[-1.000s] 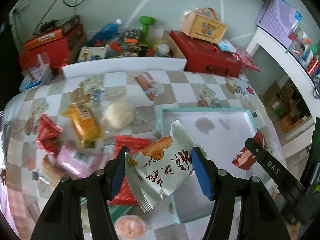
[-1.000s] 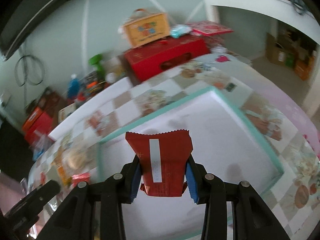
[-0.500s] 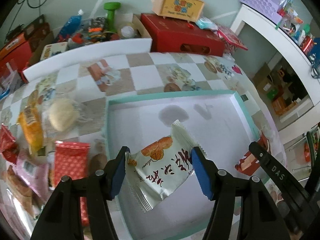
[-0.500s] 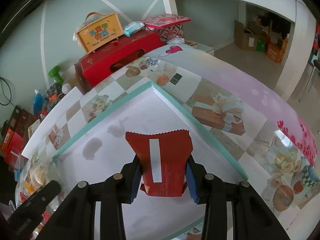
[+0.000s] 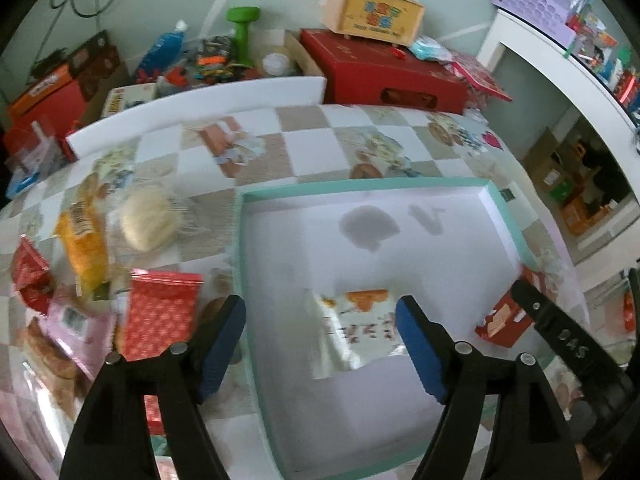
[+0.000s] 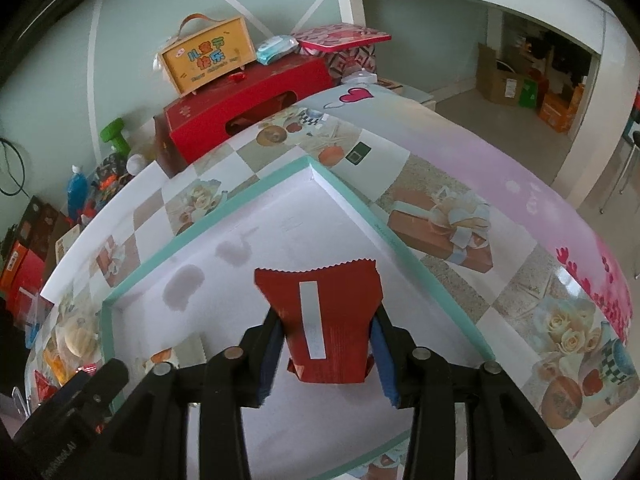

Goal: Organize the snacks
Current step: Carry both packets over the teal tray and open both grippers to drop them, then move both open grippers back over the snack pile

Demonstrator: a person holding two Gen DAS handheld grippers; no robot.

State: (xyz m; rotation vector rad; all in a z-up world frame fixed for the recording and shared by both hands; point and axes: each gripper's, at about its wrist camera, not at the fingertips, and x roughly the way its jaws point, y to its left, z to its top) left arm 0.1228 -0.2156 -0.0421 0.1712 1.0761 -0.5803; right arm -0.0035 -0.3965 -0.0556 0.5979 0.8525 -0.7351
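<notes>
Both packets have gone from the air into the teal-rimmed tray (image 5: 240,264) since a second ago, as each claw's jaws have just been opening. Left claw (image 5: 320,344) stands released and wide, the white snack packet (image 5: 356,332) lying blurred on the tray floor between its pads, near the right one but pressed by neither. Right claw (image 6: 325,352) has slackened around the red snack packet (image 6: 320,320), which sits between the blue pads low in the frame; a gap shows on the right side, so the grip looks let go, though contact on the left pad cannot be ruled out. Two packets are thus in or reaching the tray, by this reading. Left of the tray on the checked worktop (image 5: 308,144) the loose snacks wait: a red dotted packet (image 5: 160,312), a yellow packet (image 5: 82,244), a pale round bun (image 5: 150,222) and a pink packet (image 5: 74,324), so most of the sorting appears undone.
</notes>
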